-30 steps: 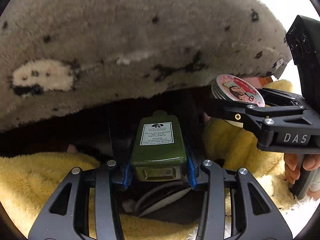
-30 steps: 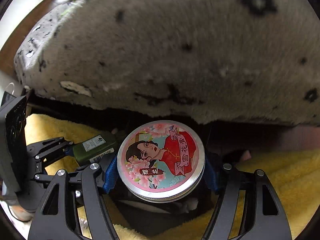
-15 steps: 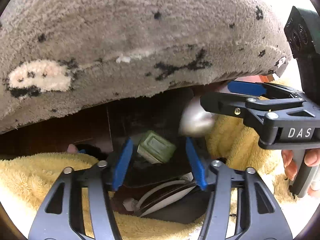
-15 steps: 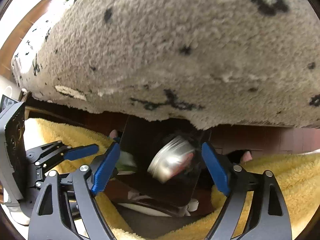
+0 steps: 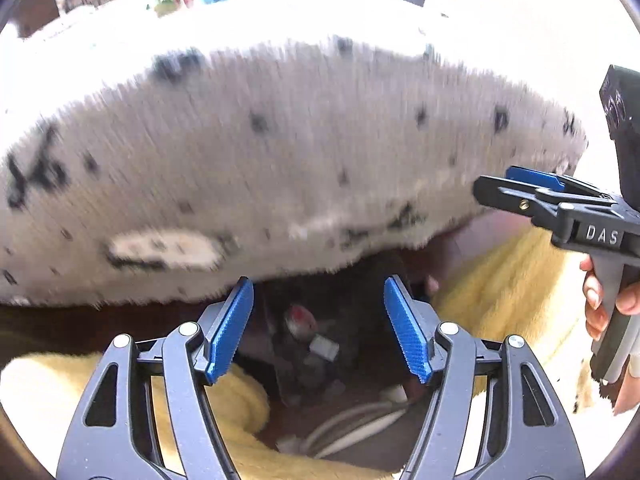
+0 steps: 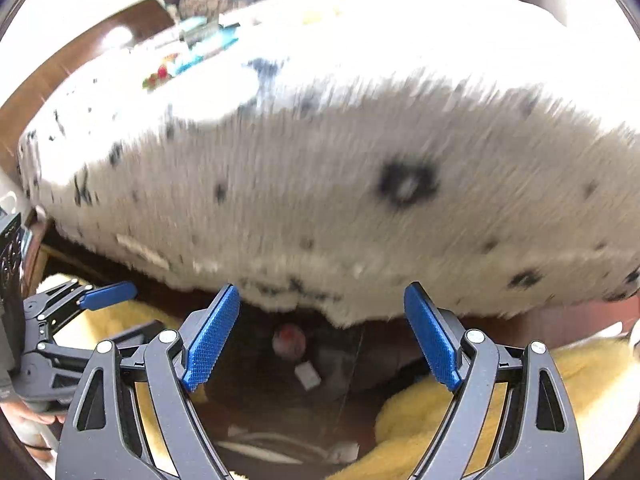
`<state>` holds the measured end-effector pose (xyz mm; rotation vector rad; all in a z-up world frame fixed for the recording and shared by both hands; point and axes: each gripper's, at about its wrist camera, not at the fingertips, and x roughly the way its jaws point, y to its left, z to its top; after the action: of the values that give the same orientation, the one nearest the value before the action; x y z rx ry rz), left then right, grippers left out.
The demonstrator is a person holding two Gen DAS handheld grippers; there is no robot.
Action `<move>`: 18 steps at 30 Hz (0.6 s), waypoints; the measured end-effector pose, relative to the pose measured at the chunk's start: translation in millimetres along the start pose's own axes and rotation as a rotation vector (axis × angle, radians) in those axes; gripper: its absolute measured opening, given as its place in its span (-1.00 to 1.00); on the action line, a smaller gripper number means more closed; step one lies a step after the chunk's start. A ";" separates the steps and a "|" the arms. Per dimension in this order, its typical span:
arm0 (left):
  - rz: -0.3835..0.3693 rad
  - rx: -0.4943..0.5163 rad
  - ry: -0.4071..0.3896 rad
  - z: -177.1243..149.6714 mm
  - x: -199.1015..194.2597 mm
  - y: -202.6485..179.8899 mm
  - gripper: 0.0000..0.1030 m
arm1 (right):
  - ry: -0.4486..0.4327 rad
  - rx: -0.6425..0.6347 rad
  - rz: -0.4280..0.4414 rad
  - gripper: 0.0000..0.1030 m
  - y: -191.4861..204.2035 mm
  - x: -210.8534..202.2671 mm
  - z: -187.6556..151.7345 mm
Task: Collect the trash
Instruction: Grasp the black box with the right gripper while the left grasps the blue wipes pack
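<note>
moved: round tin (image 6: 289, 340) and green bottle (image 5: 323, 347) dropped into dark bin | both tongs spread, empty, left just widening

Strong daylight from twelve o'clock in both wrist views, burning the top of the shaggy grey-white, black-flecked fabric cover (image 5: 280, 168) (image 6: 360, 200) to blank white glare. Streaked vertically with motion blur across that pile, yet crisp on the near blue ribbed pads (image 5: 234, 334) (image 6: 212, 338). Deep shadow under the cover's edge toward six o'clock, contents murky, and fisheye bending with black vignette at every corner.
</note>
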<state>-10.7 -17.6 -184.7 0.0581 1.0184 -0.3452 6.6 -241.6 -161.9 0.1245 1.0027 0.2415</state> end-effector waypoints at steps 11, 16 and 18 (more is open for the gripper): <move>0.065 0.014 -0.188 71.1 -32.5 24.0 0.35 | -0.222 -0.015 -0.139 0.65 -32.5 -44.9 75.0; 0.068 -0.006 -0.222 117.1 -15.2 37.6 0.35 | -0.256 0.017 -0.154 0.65 -49.1 -36.5 108.3; 0.090 -0.010 -0.224 132.8 -6.8 42.5 0.34 | -0.265 0.020 -0.159 0.65 -48.9 -28.2 122.3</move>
<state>108.6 -3.3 -113.6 0.0546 0.7933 -0.2584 102.5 -295.2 -84.0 0.0912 0.7465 0.0666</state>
